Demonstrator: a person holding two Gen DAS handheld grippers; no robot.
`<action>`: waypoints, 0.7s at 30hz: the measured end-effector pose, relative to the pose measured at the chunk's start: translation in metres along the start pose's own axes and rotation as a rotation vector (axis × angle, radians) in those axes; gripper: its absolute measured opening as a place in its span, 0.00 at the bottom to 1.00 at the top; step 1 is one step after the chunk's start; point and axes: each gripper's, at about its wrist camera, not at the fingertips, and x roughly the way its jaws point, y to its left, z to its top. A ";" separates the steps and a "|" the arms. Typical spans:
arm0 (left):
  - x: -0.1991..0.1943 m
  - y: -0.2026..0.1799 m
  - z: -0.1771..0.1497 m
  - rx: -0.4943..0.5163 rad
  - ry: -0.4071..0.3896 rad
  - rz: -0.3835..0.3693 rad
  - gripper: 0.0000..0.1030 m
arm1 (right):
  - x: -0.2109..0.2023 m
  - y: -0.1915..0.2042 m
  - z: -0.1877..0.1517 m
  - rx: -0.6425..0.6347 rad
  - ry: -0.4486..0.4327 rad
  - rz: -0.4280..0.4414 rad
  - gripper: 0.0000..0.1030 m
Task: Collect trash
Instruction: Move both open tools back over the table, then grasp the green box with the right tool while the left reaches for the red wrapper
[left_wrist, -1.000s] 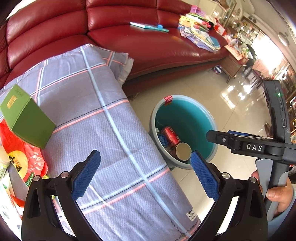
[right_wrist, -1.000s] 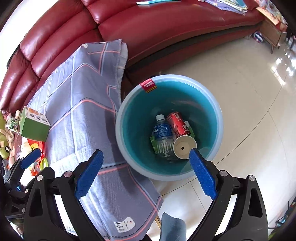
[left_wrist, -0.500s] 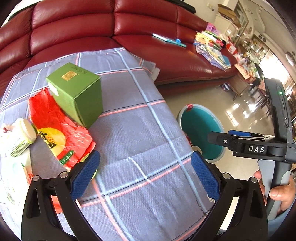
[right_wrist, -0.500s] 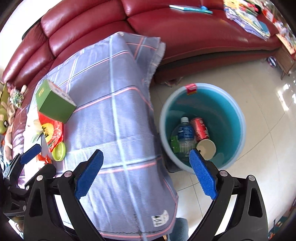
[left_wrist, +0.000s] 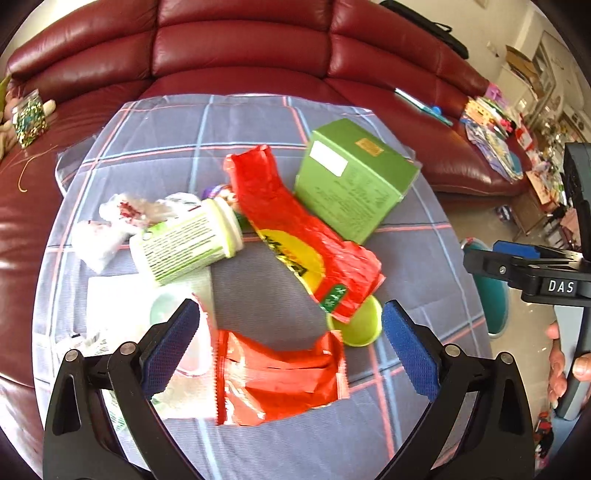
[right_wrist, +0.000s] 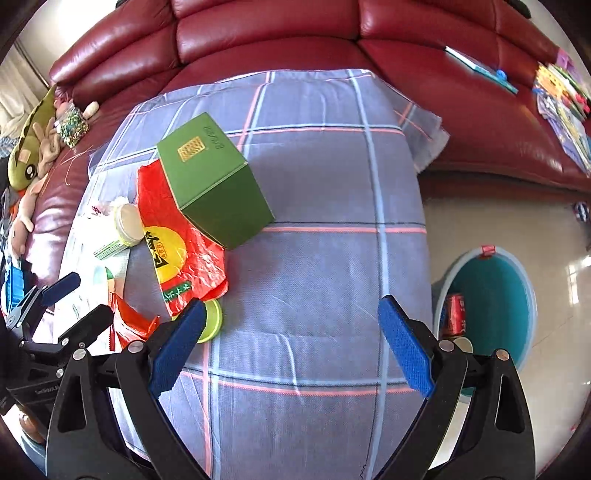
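Observation:
Trash lies on a plaid-cloth table (left_wrist: 258, 122): a green box (left_wrist: 354, 181), a red and yellow bag (left_wrist: 306, 240), a red wrapper (left_wrist: 277, 380), a white-green bottle on its side (left_wrist: 184, 243), a green lid (left_wrist: 356, 326) and crumpled white plastic (left_wrist: 110, 229). My left gripper (left_wrist: 291, 347) is open and empty, just above the red wrapper. My right gripper (right_wrist: 291, 347) is open and empty over bare cloth (right_wrist: 314, 258), right of the green box (right_wrist: 214, 184). The teal bin (right_wrist: 491, 310) on the floor holds a red can (right_wrist: 453, 314).
A dark red leather sofa (left_wrist: 240, 44) wraps behind the table, with books and papers (left_wrist: 491, 133) on its right seat and soft toys (right_wrist: 33, 147) on its left. Glossy tiled floor (right_wrist: 498, 221) lies right of the table.
Both grippers have swung left from the bin to the table. The left one now faces the trash pile; the right one now looks at the cloth with the bin at its right edge.

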 end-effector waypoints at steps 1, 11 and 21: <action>-0.001 0.009 0.000 -0.010 0.000 0.008 0.96 | 0.002 0.006 0.004 -0.017 -0.002 0.000 0.87; 0.002 0.052 0.000 -0.083 0.020 0.039 0.96 | 0.040 0.048 0.047 -0.179 -0.038 -0.033 0.87; 0.026 0.035 0.012 -0.072 0.058 0.002 0.96 | 0.073 0.058 0.072 -0.220 -0.068 -0.012 0.87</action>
